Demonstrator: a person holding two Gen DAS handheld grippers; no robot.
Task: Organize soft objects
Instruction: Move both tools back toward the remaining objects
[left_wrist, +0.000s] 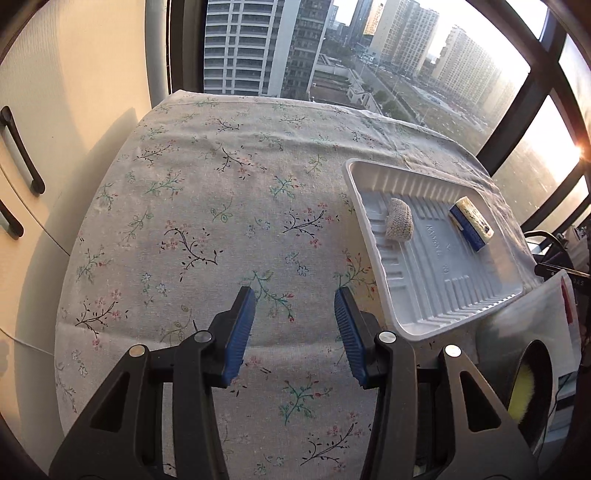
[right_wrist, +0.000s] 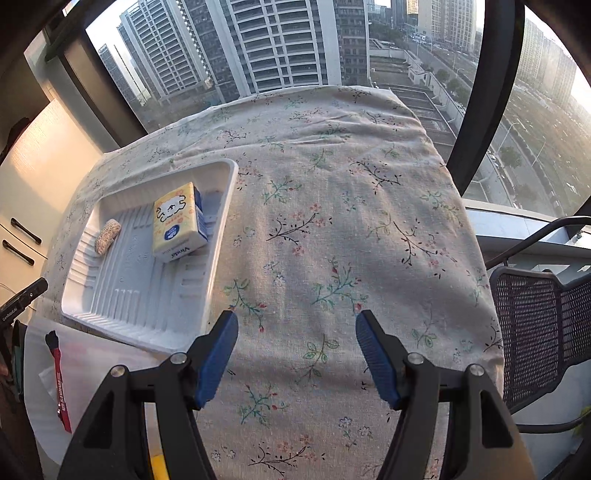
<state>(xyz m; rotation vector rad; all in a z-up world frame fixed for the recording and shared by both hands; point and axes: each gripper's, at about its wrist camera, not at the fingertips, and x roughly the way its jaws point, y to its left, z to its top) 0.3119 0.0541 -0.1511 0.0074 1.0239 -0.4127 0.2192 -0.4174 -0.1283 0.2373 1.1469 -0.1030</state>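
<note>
Left wrist view cuts your left gripper (left_wrist: 294, 295) off at the bottom edge, so you see only its blue pads (left_wrist: 240, 332) and black arms; the jaws stand partly apart with nothing between them, above the flowered cloth (left_wrist: 207, 192). To the right lies the white tray (left_wrist: 443, 295), holding a knitted pad (left_wrist: 398, 219) and a tissue pack (left_wrist: 471, 223), which stand apart from each other. From here the pack shows only its blue side and a yellow edge, and the raised letters on the tray floor are too faint to read. At the lower right a dark round thing with a yellow patch (left_wrist: 522, 391) is blurred and half cut off; you cannot tell what it is.

Right wrist view gives you the pack's face (right_wrist: 177, 221): yellow, with a cartoon animal. Your right gripper (right_wrist: 296, 319) hangs over bare cloth right of the tray (right_wrist: 140, 314), jaws somewhat wider, empty. Only this view shows the mesh chair (right_wrist: 535, 325) and the red strap (right_wrist: 59, 376).
</note>
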